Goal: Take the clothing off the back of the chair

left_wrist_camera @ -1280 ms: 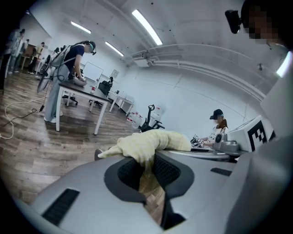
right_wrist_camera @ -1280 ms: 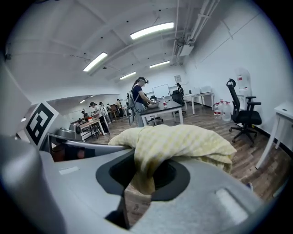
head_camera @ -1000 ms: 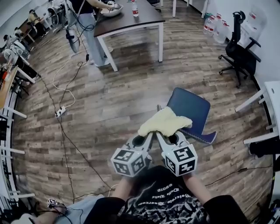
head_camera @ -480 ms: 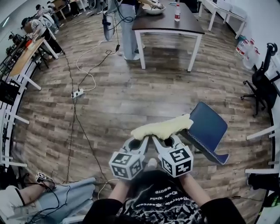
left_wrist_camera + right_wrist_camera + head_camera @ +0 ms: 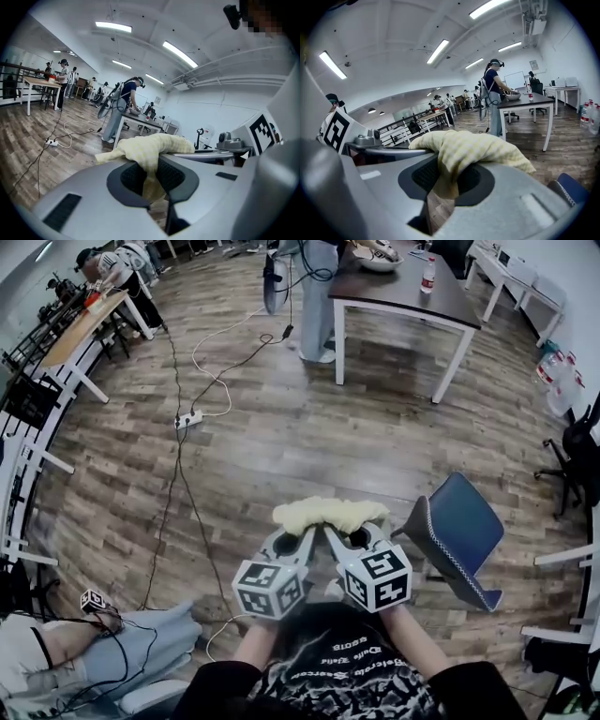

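1. Two grippers: left gripper (image 5: 302,538), right gripper (image 5: 343,536).
2. One yellow garment (image 5: 328,513).
3. One blue chair (image 5: 464,531).
4. One dark-topped table (image 5: 403,294).
5. One bottle (image 5: 428,276) and one bowl (image 5: 380,261) on that table.
6. One white power strip (image 5: 188,419) on the floor (image 5: 281,451).
7. One black office chair (image 5: 577,457) at the right edge.

pale yellow checked clothing (image 5: 328,514); navy chair (image 5: 464,526) (white-stitched edge); brown plank floor (image 5: 281,437).

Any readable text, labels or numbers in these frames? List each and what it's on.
No text reads cleanly.
Black shirt: white lettering, upside down, too blurred to read.
Bottle on the far table: label too small.
Left tool and right tool marker cubes: square patterns only, no words.
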